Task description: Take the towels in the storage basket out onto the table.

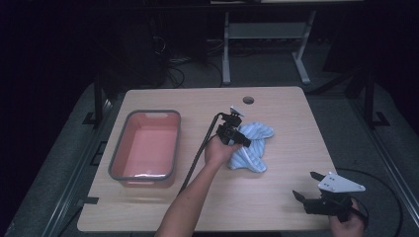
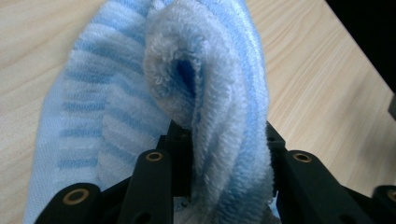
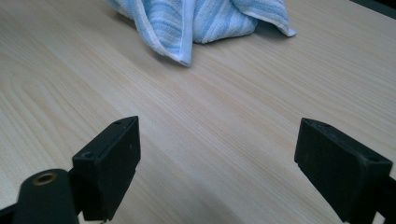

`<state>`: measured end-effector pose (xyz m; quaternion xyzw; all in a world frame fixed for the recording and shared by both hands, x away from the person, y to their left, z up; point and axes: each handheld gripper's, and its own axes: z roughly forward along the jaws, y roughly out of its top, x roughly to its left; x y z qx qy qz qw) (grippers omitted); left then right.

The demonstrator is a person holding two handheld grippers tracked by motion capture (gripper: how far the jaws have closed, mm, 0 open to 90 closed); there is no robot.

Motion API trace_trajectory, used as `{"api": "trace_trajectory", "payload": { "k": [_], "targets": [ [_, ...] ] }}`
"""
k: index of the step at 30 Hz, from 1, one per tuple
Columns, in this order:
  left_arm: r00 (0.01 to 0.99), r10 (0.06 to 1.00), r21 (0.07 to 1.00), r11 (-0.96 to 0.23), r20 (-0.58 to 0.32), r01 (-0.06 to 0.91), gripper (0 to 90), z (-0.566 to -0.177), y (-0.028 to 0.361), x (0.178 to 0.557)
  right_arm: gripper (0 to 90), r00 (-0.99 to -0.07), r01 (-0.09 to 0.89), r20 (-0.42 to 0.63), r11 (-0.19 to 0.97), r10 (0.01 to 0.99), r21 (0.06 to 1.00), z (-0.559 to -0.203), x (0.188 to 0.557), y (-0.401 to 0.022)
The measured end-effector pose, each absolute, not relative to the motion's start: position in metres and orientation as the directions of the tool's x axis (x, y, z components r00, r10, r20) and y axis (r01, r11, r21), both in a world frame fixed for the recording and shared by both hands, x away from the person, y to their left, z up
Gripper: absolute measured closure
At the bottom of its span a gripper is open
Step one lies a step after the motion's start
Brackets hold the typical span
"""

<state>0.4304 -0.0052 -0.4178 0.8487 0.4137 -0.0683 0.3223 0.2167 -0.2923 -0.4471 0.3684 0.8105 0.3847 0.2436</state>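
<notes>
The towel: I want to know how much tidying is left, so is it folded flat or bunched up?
Bunched up. The blue striped towel lies crumpled on the table, with a thick fold between the left gripper jaws.

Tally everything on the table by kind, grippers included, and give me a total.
Towel, blue-and-white striped: 1
Bin, pink with a grey rim: 1
Grippers: 2, the left gripper with a fold of the towel between its jaws, and the right gripper near the table's front right corner
Total: 4
</notes>
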Motion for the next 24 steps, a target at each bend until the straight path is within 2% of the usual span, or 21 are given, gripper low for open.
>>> {"api": "trace_trajectory", "payload": {
  "k": [10, 19, 24],
  "targets": [
    [0.643, 0.662, 0.496, -0.439, -0.386, 0.749, 60.3, -0.4196, -0.0044, 0.4281, 13.8, -0.614, 0.407, -0.116, 0.439, 0.781, 0.801, -0.4468, 0.2158, -0.29],
    [0.642, 0.657, 0.503, -0.43, -0.395, 0.749, 52.3, -0.4169, -0.0039, 0.4266, 13.8, -0.611, 0.409, -0.113, 0.435, 0.783, 0.802, -0.4469, 0.2161, -0.2911],
    [0.635, 0.657, 0.512, -0.411, -0.408, 0.754, 45.0, -0.4117, 0.0001, 0.4262, 13.8, -0.606, 0.411, -0.112, 0.431, 0.787, 0.803, -0.4469, 0.2161, -0.2913]
  ]
}}
